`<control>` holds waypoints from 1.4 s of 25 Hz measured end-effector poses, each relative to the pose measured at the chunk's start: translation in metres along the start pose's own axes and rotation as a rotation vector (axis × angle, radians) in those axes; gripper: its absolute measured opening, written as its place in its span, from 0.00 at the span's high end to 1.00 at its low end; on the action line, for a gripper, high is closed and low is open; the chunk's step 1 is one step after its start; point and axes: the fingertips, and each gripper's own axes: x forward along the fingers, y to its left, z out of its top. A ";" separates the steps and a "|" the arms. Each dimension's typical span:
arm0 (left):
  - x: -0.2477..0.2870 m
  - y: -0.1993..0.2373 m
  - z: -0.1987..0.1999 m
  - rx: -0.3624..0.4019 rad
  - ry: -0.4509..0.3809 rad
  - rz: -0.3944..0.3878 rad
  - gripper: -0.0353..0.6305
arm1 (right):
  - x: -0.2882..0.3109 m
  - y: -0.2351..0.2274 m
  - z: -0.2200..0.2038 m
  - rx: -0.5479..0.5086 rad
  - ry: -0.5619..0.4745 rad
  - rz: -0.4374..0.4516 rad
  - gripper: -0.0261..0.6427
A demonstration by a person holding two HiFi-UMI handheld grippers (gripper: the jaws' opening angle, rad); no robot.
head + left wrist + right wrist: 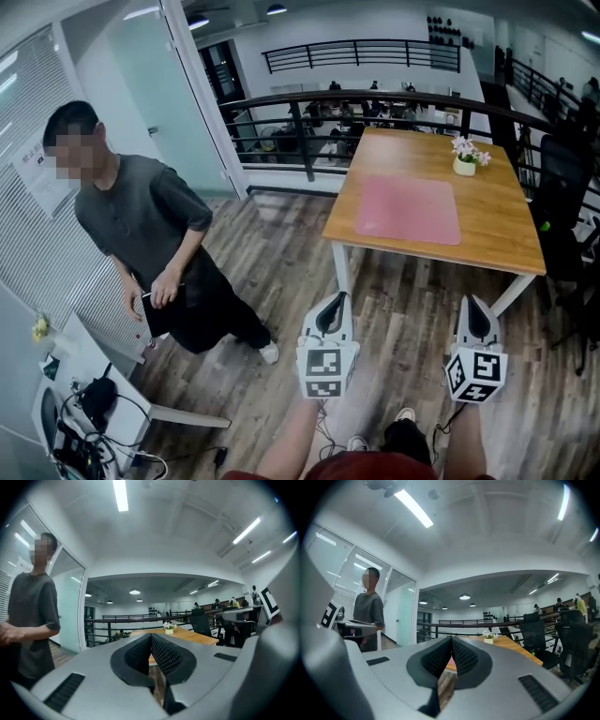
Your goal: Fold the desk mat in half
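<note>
A pink desk mat (pixel 409 209) lies flat on a wooden table (pixel 492 239) ahead of me, near its front edge. A sliver of it shows between the jaws in the right gripper view as the pink mat (pixel 450 662). Both grippers hang over the wooden floor, well short of the table. My left gripper (pixel 330 302) is shut with nothing in it, and its pads meet in the left gripper view (pixel 151 639). My right gripper (pixel 474 306) is likewise shut and empty (pixel 452 643).
A small white pot of flowers (pixel 466 157) stands on the table behind the mat. A person in a grey shirt (pixel 141 220) stands at the left by a glass wall. A black railing (pixel 309 122) runs behind the table. Black office chairs (pixel 567 187) sit at the right.
</note>
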 end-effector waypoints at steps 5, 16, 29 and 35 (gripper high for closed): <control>0.023 0.013 -0.006 -0.001 0.017 0.004 0.92 | 0.028 -0.001 -0.007 0.005 0.001 -0.007 0.94; 0.134 0.042 0.001 0.021 0.019 0.034 0.92 | 0.147 -0.025 -0.003 0.011 0.000 0.010 0.94; 0.315 0.016 0.023 0.002 0.052 0.030 0.92 | 0.293 -0.131 0.000 0.009 0.038 0.007 0.94; 0.394 0.003 0.022 0.007 0.053 0.018 0.92 | 0.358 -0.179 -0.004 0.016 0.044 -0.013 0.94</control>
